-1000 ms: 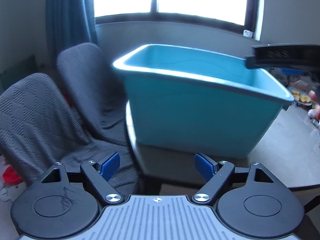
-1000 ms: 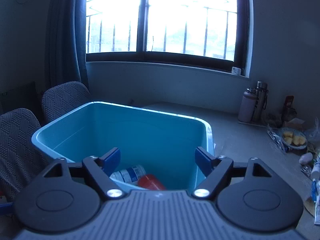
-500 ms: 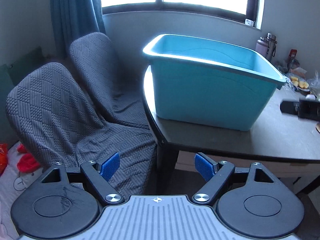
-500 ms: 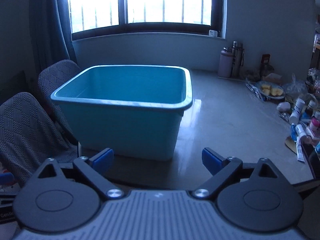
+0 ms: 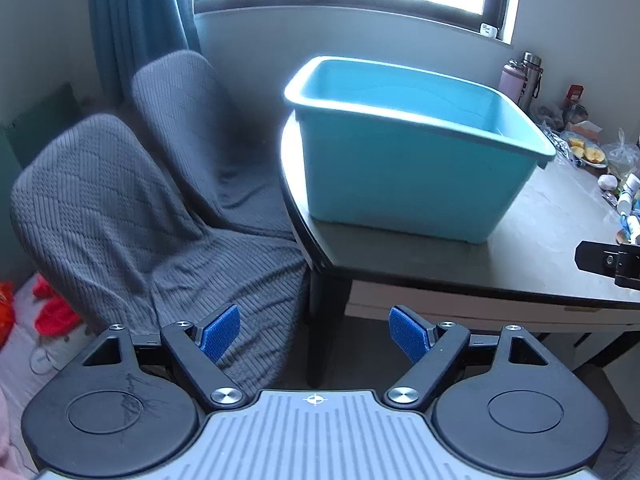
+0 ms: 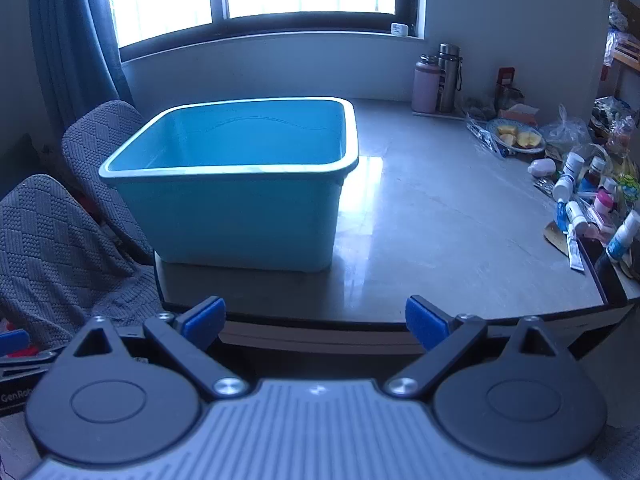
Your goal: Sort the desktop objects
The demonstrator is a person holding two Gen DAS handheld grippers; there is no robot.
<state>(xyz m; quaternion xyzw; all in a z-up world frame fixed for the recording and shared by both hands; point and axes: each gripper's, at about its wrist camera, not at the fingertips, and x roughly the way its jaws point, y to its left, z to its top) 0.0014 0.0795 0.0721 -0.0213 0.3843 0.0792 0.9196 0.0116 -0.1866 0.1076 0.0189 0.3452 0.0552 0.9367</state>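
Note:
A big teal plastic bin [image 6: 240,208] stands on the left end of the grey table [image 6: 440,240]; it also shows in the left wrist view [image 5: 400,184]. Its contents are hidden from both views. My left gripper [image 5: 316,334] is open and empty, held off the table's front left corner, low, above the chair. My right gripper [image 6: 316,322] is open and empty, held just before the table's front edge. The right gripper's tip shows at the left wrist view's right edge [image 5: 608,260]. Small bottles and tubes [image 6: 576,208] lie clustered at the table's right edge.
Two chairs under grey covers [image 5: 120,208] stand left of the table. Two flasks [image 6: 436,80] stand at the back by the wall. A plate of fruit [image 6: 516,140] and plastic bags [image 6: 568,128] sit at the back right. Red cloth [image 5: 52,312] lies on the floor.
Both grippers have pulled back and away from the bin, from right over and beside it to beyond the table's front edge. Both stayed open and empty.

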